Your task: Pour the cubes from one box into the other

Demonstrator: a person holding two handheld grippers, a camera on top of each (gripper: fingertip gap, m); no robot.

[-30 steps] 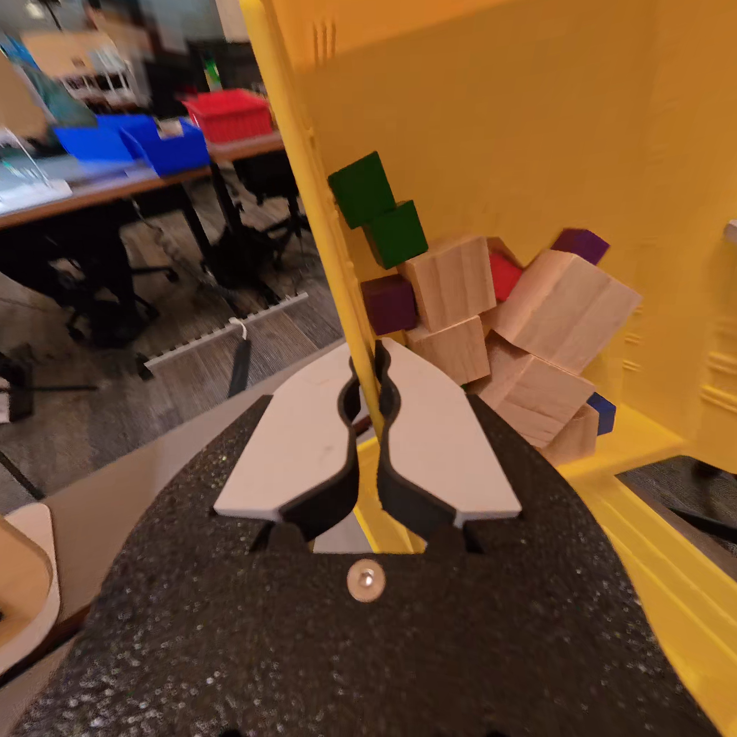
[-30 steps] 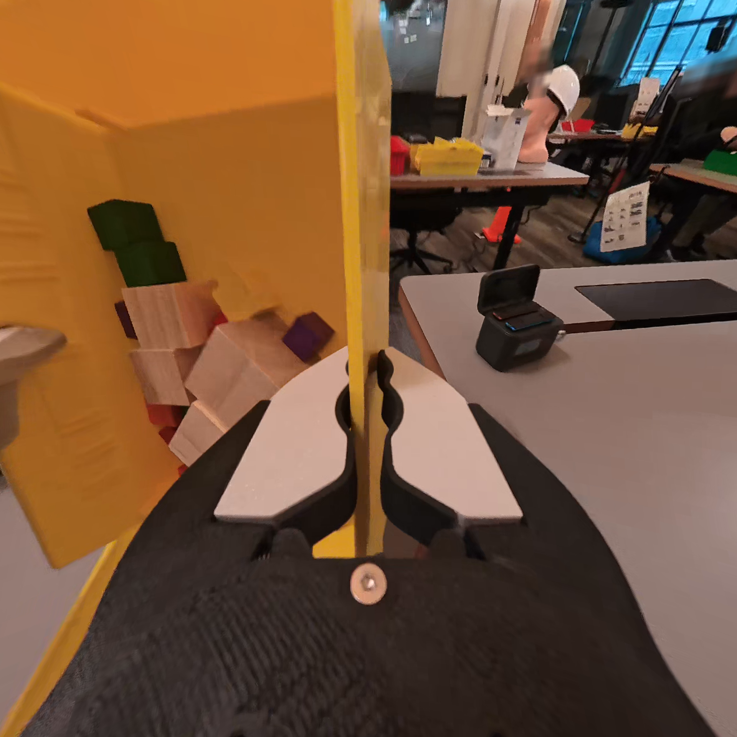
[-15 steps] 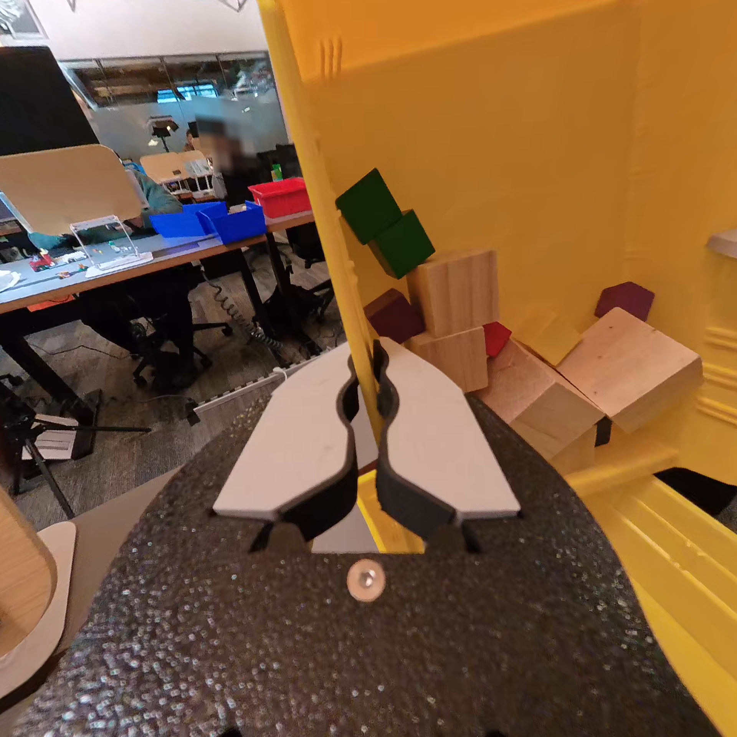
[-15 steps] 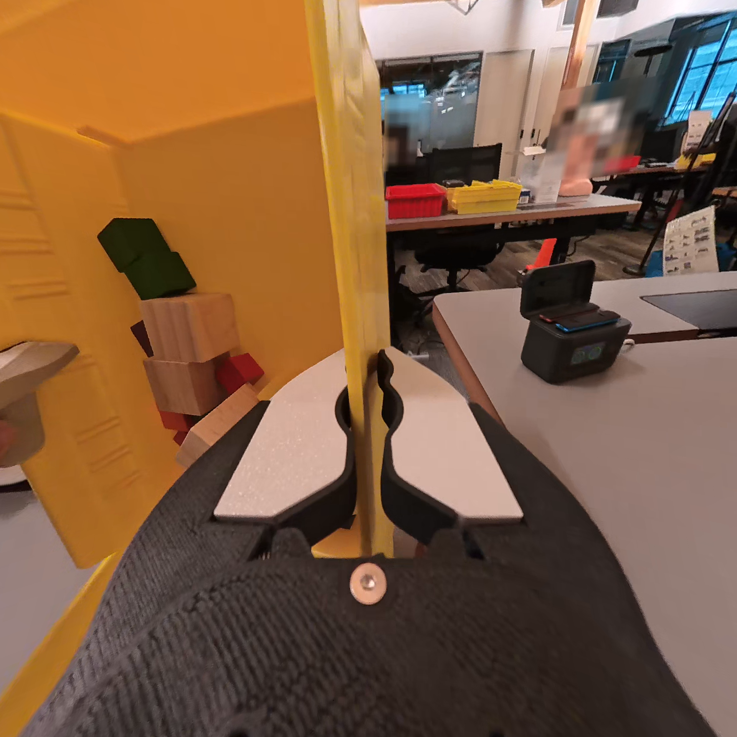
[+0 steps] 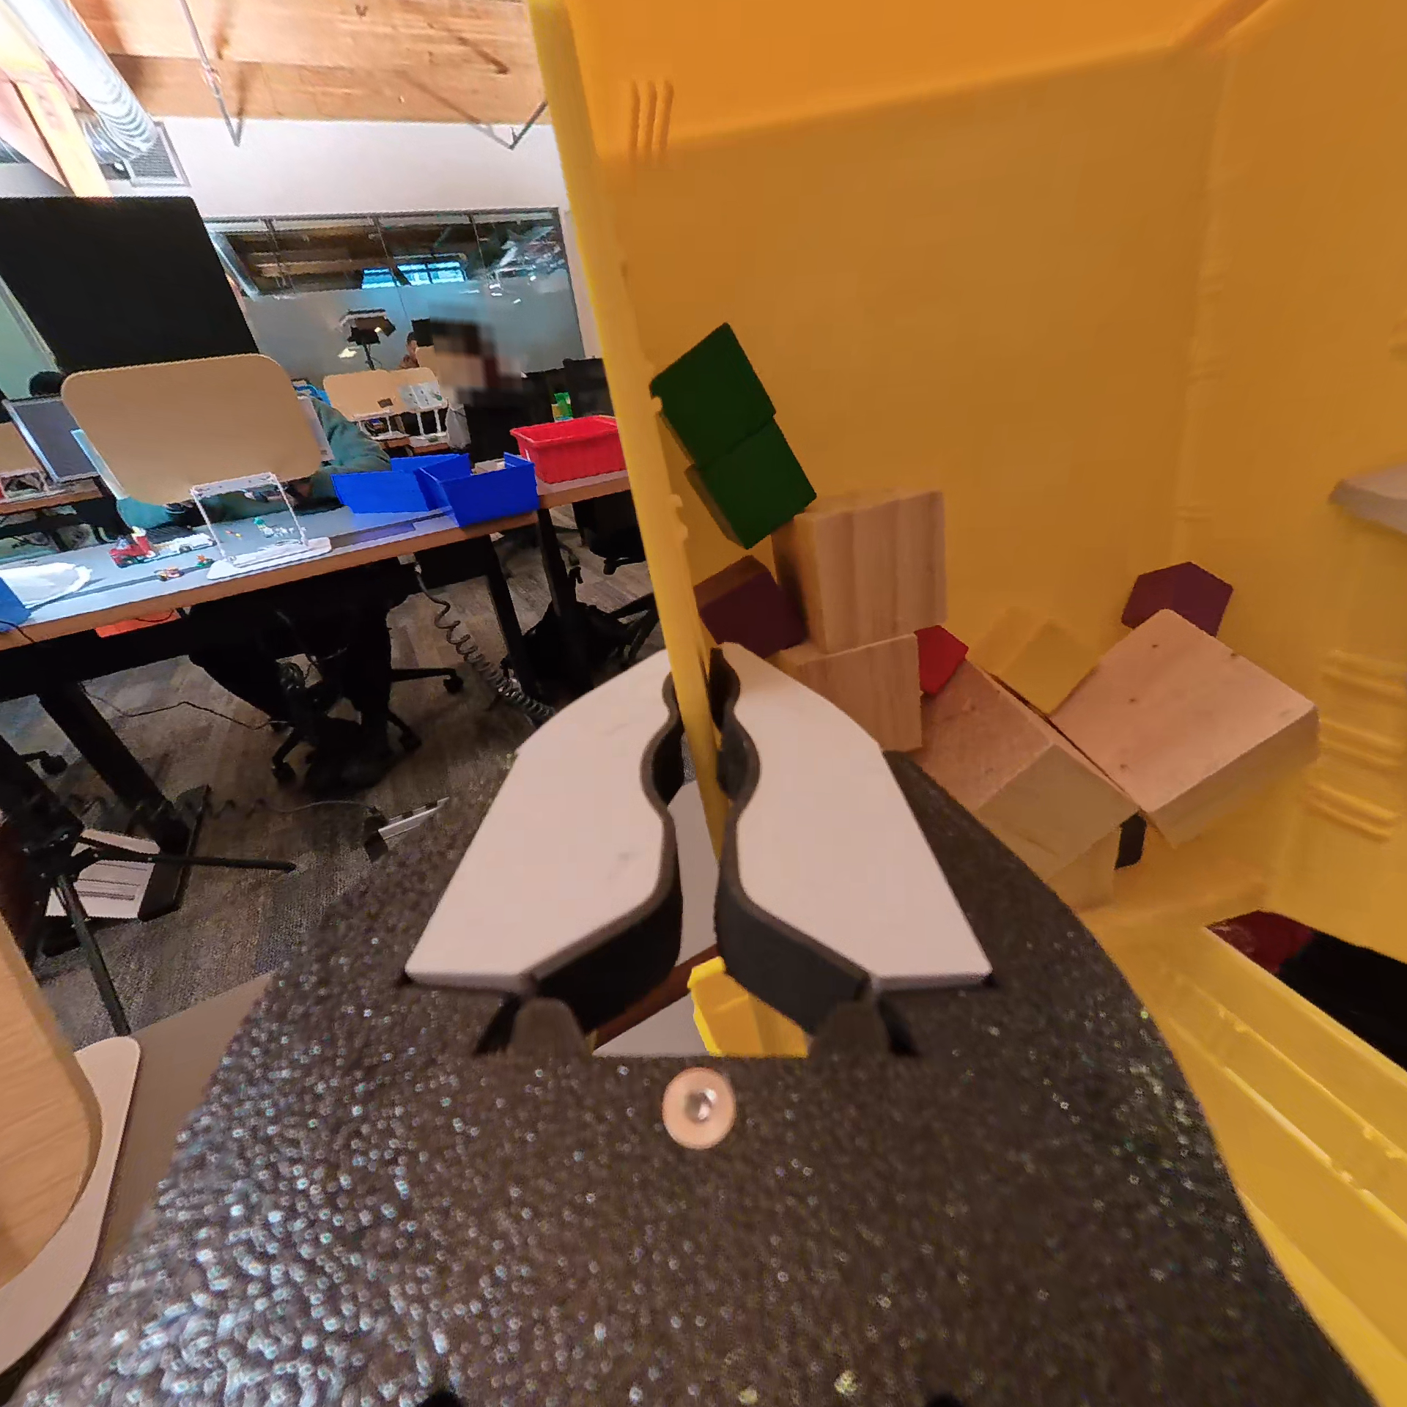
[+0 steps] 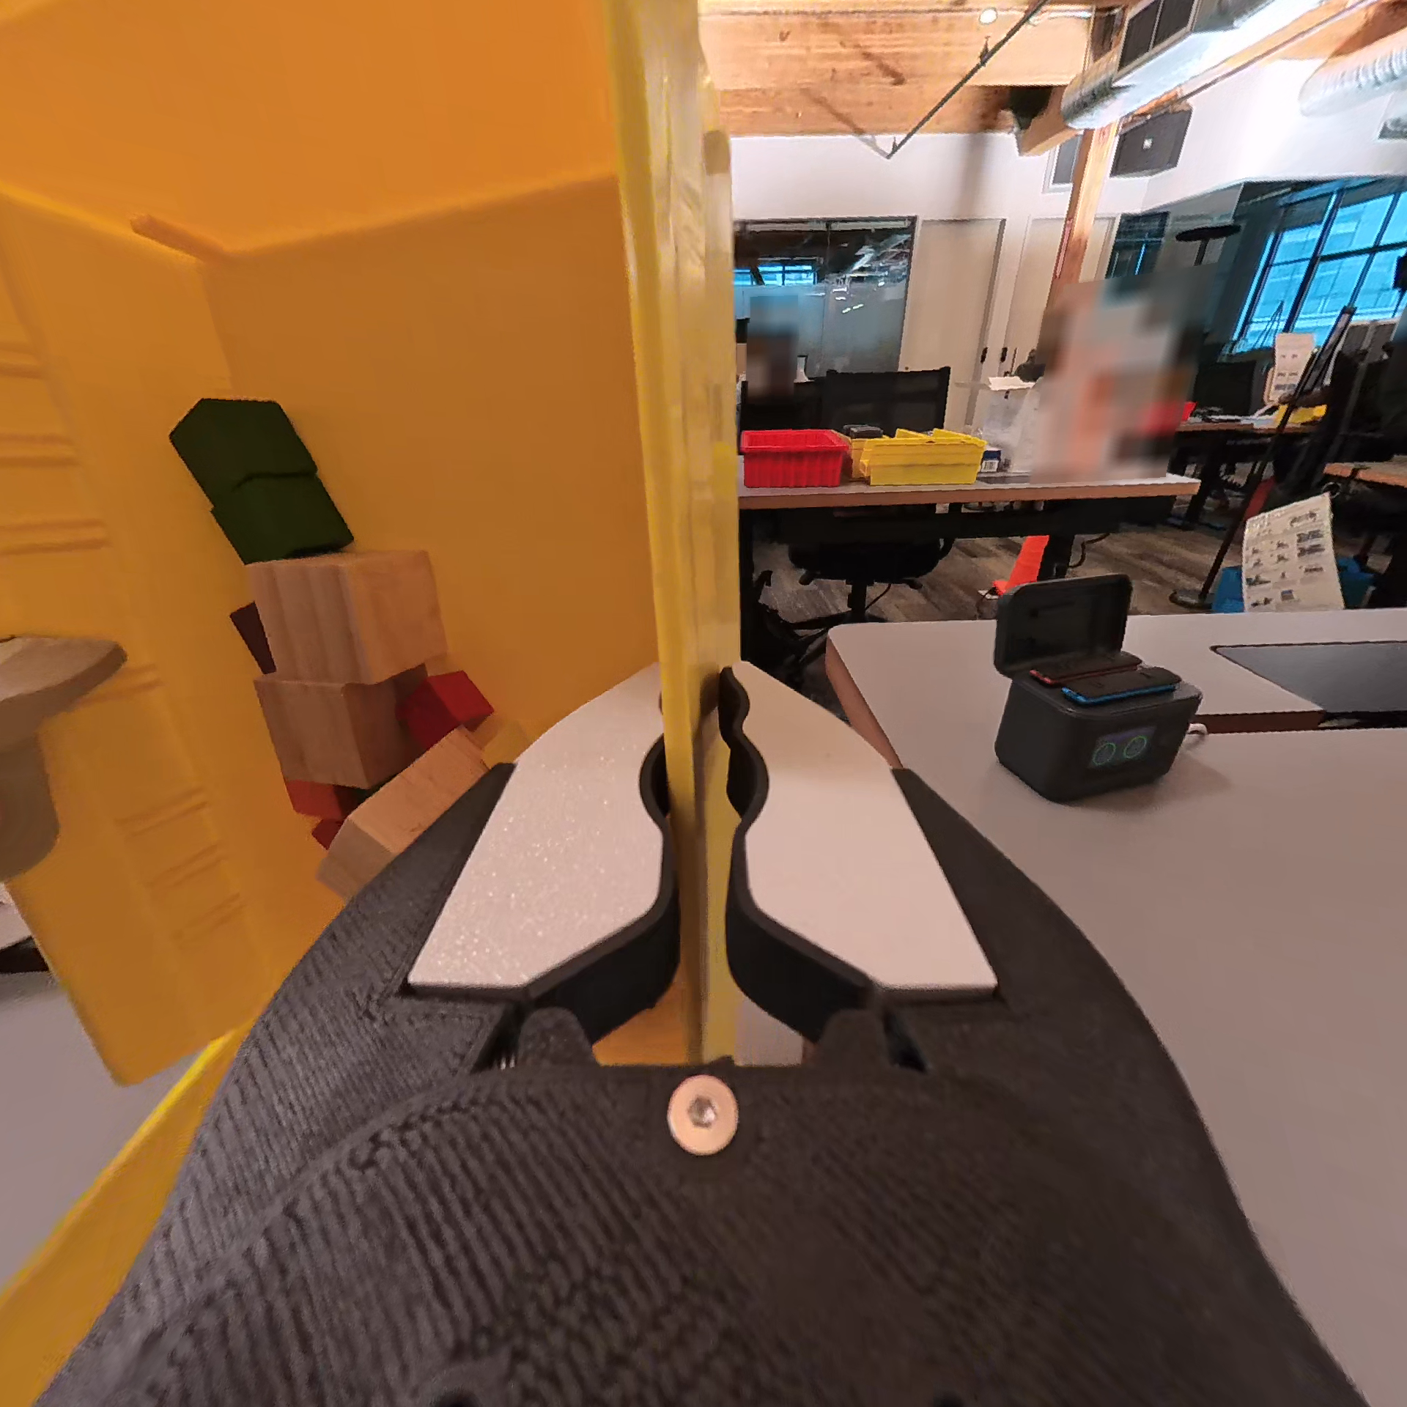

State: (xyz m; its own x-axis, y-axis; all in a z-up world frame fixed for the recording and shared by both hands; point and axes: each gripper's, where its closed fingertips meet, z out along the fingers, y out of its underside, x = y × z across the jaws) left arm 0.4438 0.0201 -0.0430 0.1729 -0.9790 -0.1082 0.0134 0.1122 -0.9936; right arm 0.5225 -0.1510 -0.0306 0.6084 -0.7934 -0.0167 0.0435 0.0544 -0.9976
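Note:
A yellow box [image 5: 952,320] is held steeply tipped between both grippers. My left gripper [image 5: 704,670] is shut on the box's left wall, my right gripper [image 6: 697,681] on its right wall [image 6: 670,381]. Inside, two green cubes [image 5: 731,434] sit on stacked plain wooden cubes [image 5: 868,563], with purple [image 5: 750,609], red [image 5: 940,658] and yellow cubes among them. Larger wooden blocks [image 5: 1180,723] lean by the box's low opening. The same pile shows in the right wrist view [image 6: 342,609]. A second yellow box's rim [image 5: 1256,1066] lies below at lower right.
A grey table [image 6: 1142,914] carries a small dark open case [image 6: 1089,723] and a black mat [image 6: 1332,670]. A wooden stand [image 5: 38,1104] sits at the far left. Behind are desks with red, blue and yellow bins, chairs and seated people.
Both grippers have raised and tipped the box further, so the views now look higher into the room. The loose wooden blocks slid toward the box's low opening; the stacked cubes stayed put.

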